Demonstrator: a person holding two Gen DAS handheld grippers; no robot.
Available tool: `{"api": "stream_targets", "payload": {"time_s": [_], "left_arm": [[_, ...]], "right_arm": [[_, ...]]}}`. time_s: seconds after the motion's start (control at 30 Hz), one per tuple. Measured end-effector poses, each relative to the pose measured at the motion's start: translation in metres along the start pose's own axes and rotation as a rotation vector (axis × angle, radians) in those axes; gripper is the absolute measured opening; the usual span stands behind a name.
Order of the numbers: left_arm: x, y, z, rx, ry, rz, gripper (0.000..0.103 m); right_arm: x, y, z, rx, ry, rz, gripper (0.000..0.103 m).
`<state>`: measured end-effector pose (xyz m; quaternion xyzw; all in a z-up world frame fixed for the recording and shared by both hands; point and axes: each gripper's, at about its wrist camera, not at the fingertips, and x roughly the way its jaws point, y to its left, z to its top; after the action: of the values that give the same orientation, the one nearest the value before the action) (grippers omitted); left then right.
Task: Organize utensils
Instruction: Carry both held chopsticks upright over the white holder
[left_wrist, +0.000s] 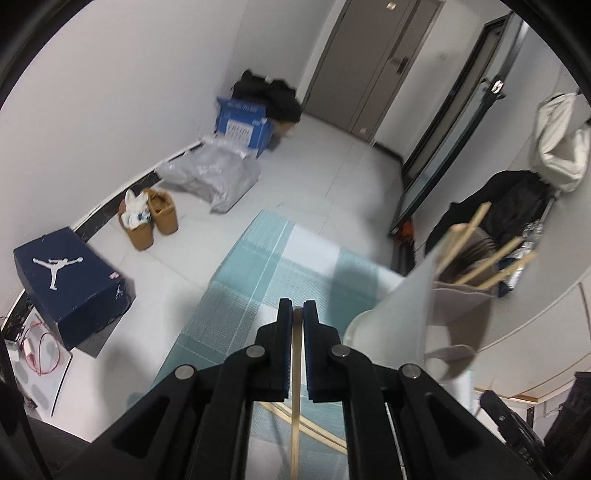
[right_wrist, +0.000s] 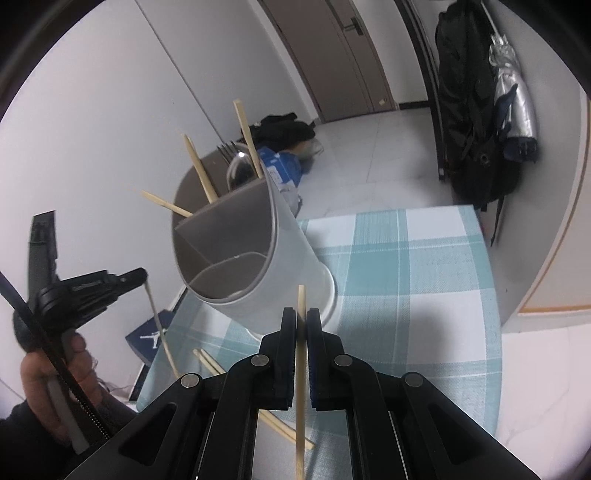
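My left gripper is shut on a wooden chopstick that hangs down between its jaws above the table. My right gripper is shut on another wooden chopstick, its tip poking up past the jaws. A white utensil holder with grey dividers stands just beyond the right gripper; it holds three chopsticks and a fork. The holder is to the right of the left gripper. The left gripper also shows in the right wrist view with its chopstick. Two chopsticks lie on the cloth.
The table has a teal and white checked cloth. On the floor are a navy shoebox, tan boots, a grey bag and a blue box. A black backpack hangs at the right.
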<state>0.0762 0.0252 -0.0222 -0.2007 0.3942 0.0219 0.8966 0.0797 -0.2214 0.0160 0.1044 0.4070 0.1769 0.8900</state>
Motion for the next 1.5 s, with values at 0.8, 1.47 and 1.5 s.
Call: {"api": "stream_targets", "payload": {"time_s": [0.8,1.47,1.5], "left_arm": [[-0.067,-0.035,-0.029,0.234,-0.054,-0.107,0.002],[-0.104,-0.069,-0.012,0.321,-0.094,-0.210,0.002],[-0.105,-0.070,-0.008,0.321,-0.101,-0.215,0.002]], "right_arm": [[-0.052,0.027,-0.018,-0.071,-0.158,-0.043,0.005],[-0.079,0.038,0.003,-0.078,-0.256,-0.024,0.005],[-0.082,0.041,0.007,-0.088,-0.265,-0.024,0.005]]}}
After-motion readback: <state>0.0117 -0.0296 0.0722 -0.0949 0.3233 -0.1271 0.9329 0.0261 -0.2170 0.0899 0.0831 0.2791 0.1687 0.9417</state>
